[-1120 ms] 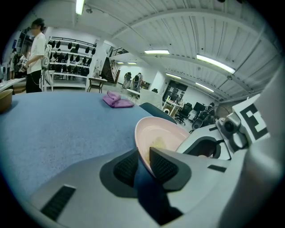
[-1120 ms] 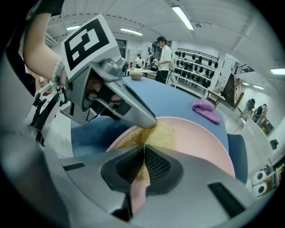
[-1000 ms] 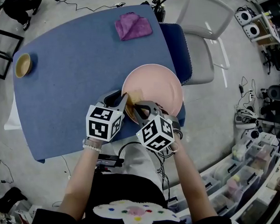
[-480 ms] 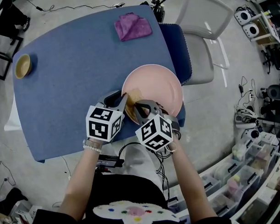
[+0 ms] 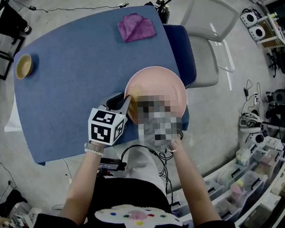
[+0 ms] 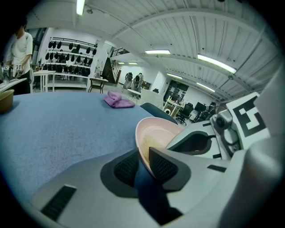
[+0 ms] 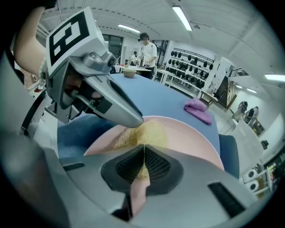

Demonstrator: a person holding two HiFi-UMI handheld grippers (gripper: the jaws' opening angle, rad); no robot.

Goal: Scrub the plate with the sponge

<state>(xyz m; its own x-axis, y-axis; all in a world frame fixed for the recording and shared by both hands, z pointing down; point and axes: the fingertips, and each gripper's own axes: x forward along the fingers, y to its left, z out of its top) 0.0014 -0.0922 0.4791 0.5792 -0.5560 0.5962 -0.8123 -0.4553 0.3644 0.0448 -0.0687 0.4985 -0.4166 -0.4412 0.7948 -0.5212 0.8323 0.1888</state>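
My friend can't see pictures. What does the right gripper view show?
The right gripper pinches a yellow sponge lying on a pink plate. The left gripper meets the plate's edge at upper left; a purple cloth lies beyond on the blue table.

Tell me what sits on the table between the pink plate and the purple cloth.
Nothing; only bare blue tablecloth runs from the plate to the purple cloth, as the head view shows.

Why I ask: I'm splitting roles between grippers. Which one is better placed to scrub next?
Right. The right gripper is shut on the yellow sponge, which rests on the pink plate. The left gripper is clamped on the plate's rim, so it likely serves best steadying it.
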